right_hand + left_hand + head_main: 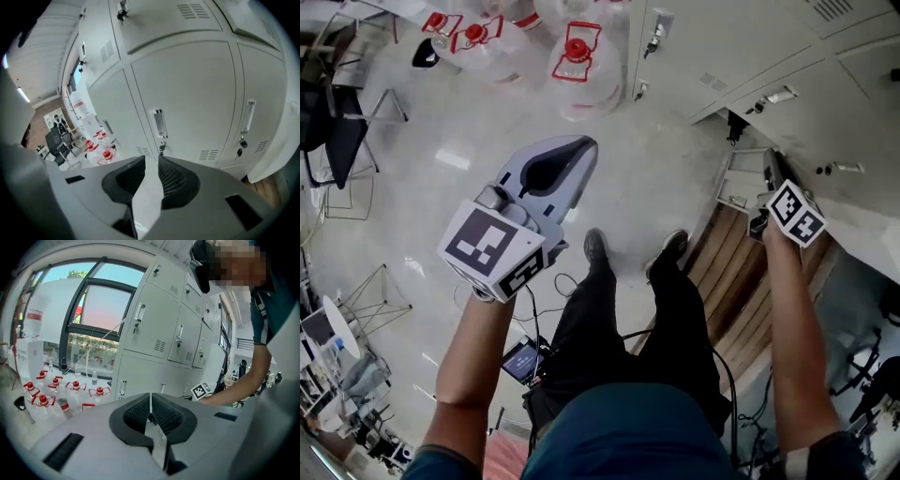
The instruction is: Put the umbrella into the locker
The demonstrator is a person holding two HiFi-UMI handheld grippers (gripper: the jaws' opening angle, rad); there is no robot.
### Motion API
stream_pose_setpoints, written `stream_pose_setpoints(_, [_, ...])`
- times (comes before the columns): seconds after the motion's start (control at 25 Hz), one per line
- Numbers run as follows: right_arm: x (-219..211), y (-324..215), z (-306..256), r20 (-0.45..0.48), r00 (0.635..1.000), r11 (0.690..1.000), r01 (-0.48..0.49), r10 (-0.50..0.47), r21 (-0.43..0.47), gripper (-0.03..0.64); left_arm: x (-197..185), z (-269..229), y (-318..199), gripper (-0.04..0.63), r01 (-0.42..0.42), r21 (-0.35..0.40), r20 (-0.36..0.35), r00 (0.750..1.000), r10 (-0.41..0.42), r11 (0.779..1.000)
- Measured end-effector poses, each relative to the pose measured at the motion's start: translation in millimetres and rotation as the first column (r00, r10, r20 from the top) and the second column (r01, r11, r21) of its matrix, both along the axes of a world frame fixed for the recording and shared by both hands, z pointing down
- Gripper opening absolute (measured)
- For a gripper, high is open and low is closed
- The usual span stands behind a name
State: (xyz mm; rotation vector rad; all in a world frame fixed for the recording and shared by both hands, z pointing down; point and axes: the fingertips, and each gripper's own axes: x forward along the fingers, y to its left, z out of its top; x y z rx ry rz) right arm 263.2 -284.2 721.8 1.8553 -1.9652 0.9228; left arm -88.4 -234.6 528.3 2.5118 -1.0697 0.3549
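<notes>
No umbrella shows in any view. My left gripper (578, 145) is raised over the pale floor in front of the person's legs. In the left gripper view its jaws (150, 397) meet with nothing between them. My right gripper (772, 178) is held up close to the row of grey lockers (750, 47). In the right gripper view its jaws (151, 161) stand slightly apart and empty, and a closed locker door (187, 93) with a vertical handle (159, 123) shows through the gap. All locker doors that I see in the gripper views are closed.
Several large water bottles with red caps (577, 56) stand on the floor at the far side, also seen as bottles (42, 399) by the window. Chairs (337, 131) stand at the left. A wooden strip (741, 281) runs along the lockers' foot. The person's shoes (596, 246) are on the floor between the grippers.
</notes>
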Motion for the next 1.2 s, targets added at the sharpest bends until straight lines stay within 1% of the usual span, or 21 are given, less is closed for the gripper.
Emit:
stream_pose_setpoints(0.16, [-25.7,23.7,-81.1,0.016,0.999,0.999,0.047,-0.047,0.012,0.086,-7.2,-55.5,11.3,0.032,0.008,0.038,-0.021,1.0,-0.007,0.999])
stream_pose_setpoints(0.24, [-39.9,41.0,-120.7,0.056,0.996,0.998,0.065,-0.066,0.025,0.077,-10.9,-82.3,20.7,0.032,0.011,0.055,-0.032,0.999,-0.01,0.998])
stream_pose_setpoints(0.4, [-67.5,76.3,-202.0,0.135,0.984,0.99,0.104,-0.116,0.093,0.069,-17.3,-132.7,41.2,0.032,0.023,0.102,-0.046,0.999,-0.019,0.994])
stream_pose_setpoints(0.48, [-77.7,92.2,-241.0,0.156,0.978,0.984,0.116,-0.136,0.133,0.067,-21.7,-156.2,50.9,0.032,0.028,0.129,-0.05,0.999,-0.022,0.991])
stream_pose_setpoints(0.56, [-85.0,105.4,-278.2,0.157,0.976,0.977,0.126,-0.153,0.171,0.067,-26.6,-178.9,60.6,0.032,0.03,0.158,-0.051,0.998,-0.022,0.987])
stream_pose_setpoints(0.72, [-91.9,124.9,-354.1,0.128,0.976,0.952,0.135,-0.176,0.275,0.066,-37.0,-223.0,80.3,0.032,0.028,0.222,-0.042,0.999,-0.019,0.975])
stream_pose_setpoints(0.88, [-105.9,147.7,-421.6,0.093,0.971,0.909,0.171,-0.221,0.38,0.06,-47.6,-260.0,101.1,0.032,0.026,0.28,-0.04,0.999,-0.016,0.96])
stream_pose_setpoints(1.08, [-132.1,182.6,-483.3,-0.005,0.955,0.861,0.269,-0.295,0.432,0.038,-61.1,-296.5,123.9,0.032,0.027,0.357,-0.033,0.999,-0.016,0.934])
stream_pose_setpoints(1.2, [-149.4,201.4,-507.1,-0.046,0.944,0.836,0.312,-0.327,0.451,0.038,-69.1,-309.6,137.3,0.032,0.004,0.392,-0.007,1.0,-0.001,0.92])
